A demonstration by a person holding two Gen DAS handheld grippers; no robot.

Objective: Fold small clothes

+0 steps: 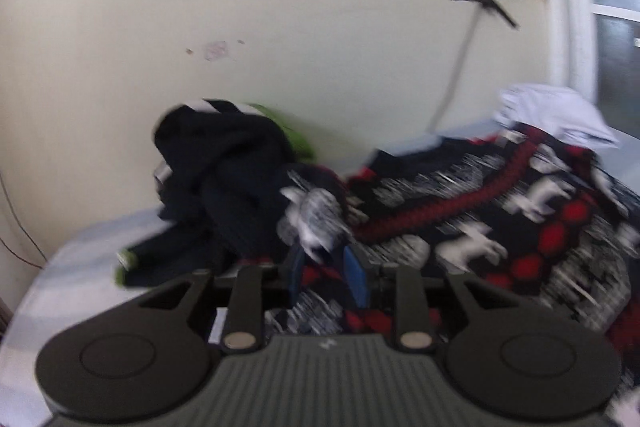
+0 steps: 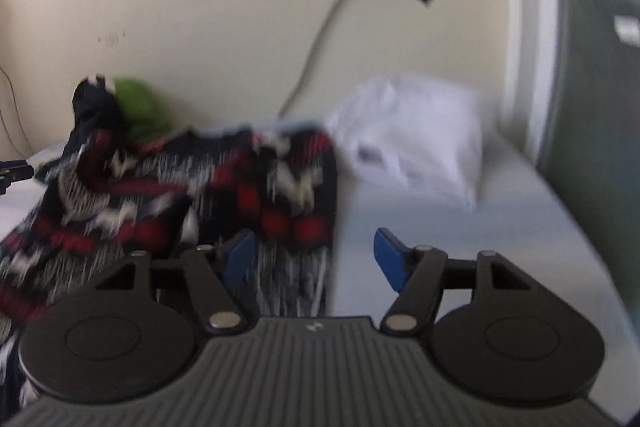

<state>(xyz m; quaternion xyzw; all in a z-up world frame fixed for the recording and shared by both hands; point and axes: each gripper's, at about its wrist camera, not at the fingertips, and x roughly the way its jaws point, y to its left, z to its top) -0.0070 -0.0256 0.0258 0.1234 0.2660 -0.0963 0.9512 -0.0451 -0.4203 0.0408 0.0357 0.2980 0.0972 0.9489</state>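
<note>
Across the pale surface [image 2: 460,227] lies my patterned sweater [image 1: 500,227]; my left claw [image 1: 327,277], nearly closed, hovers over it holding nothing, while my right claw [image 2: 316,259] gapes wide at its edge, empty.

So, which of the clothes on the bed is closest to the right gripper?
The black, red and white patterned knit garment: its edge lies beside the right gripper. The white folded cloth and black-green garment lie by the wall.

A: What's under the right hand-held gripper [image 2: 316,259]?
B: Blue pads spread wide, nothing between; the patterned sweater [image 2: 192,195] lies left, white clothes [image 2: 412,139] far right on the bed [image 2: 480,235].
</note>
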